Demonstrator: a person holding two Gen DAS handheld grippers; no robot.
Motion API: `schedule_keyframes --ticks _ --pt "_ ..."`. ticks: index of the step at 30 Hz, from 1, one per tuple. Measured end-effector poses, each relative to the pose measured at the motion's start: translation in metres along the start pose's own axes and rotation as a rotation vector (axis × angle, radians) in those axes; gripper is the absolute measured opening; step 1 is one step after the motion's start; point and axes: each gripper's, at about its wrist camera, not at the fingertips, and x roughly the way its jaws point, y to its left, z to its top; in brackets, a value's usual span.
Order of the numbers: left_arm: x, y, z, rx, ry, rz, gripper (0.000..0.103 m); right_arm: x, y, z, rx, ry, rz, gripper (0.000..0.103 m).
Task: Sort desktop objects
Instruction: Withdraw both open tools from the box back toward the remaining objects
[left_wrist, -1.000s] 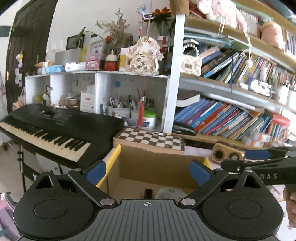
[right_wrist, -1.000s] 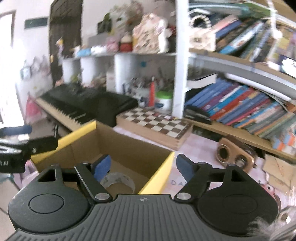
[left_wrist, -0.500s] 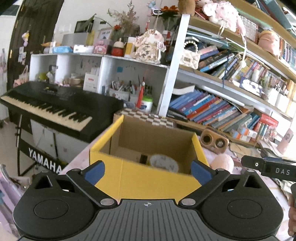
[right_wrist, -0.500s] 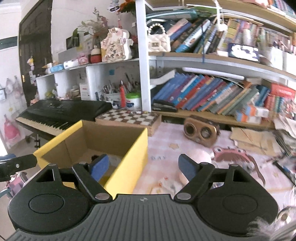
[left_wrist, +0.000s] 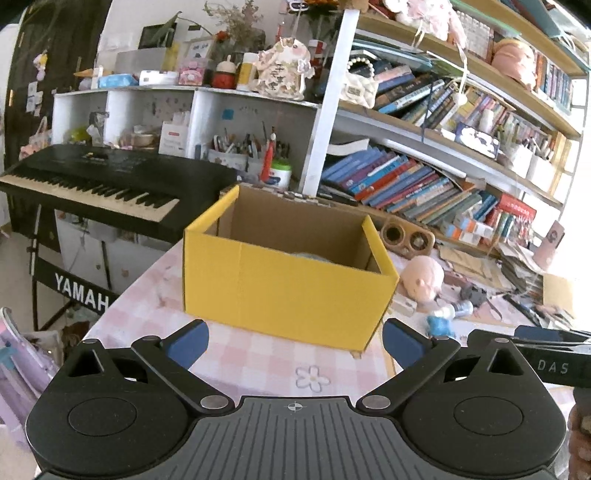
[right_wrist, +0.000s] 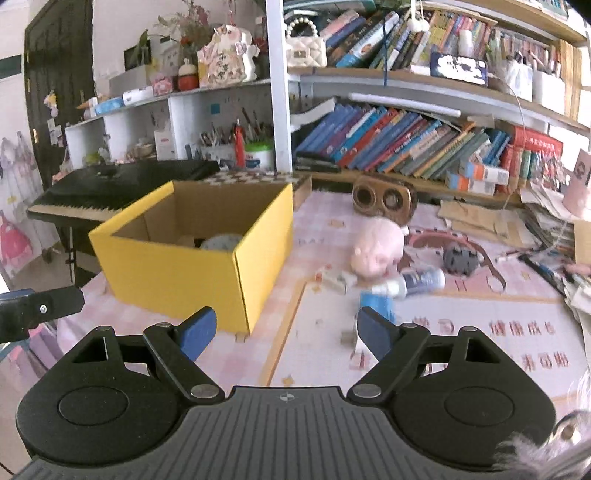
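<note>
Both grippers' jaws gape empty before the boxy yellow cardboard box (left_wrist: 288, 284).

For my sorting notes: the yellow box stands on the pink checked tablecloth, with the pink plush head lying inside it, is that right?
Not quite. The yellow box does stand on the pink checked tablecloth, but the pink plush head lies outside it, on the cloth beside the box, as the right wrist view shows.

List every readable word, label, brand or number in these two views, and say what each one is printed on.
"YAMAH", cut off: keyboard stand.
"DAS", cut off: right gripper's finger at the left view's right edge.
"DAY", faint: tablecloth.
Red Chinese characters on the tablecloth mat, upside down: not readable.
Characters on the shelf ornament, book spines: too small.
</note>
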Motion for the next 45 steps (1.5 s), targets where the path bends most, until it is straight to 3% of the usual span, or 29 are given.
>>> schedule_keyframes --ticks 7,22,45 --pt "-0.009 -0.007 -0.016 0.044 0.037 0.028 0.102 -0.013 0.006 -0.024 0.048 0.057 -0.012 0.085" --pt "-0.019 -0.011 -0.031 0.076 0.077 -0.025 0.102 -0.026 0.015 -0.047 0.061 0.129 -0.025 0.088" --pt "0.006 -0.051 -0.039 0.176 0.173 -0.166 0.102 -0.040 -0.010 -0.063 0.103 0.182 -0.137 0.091"
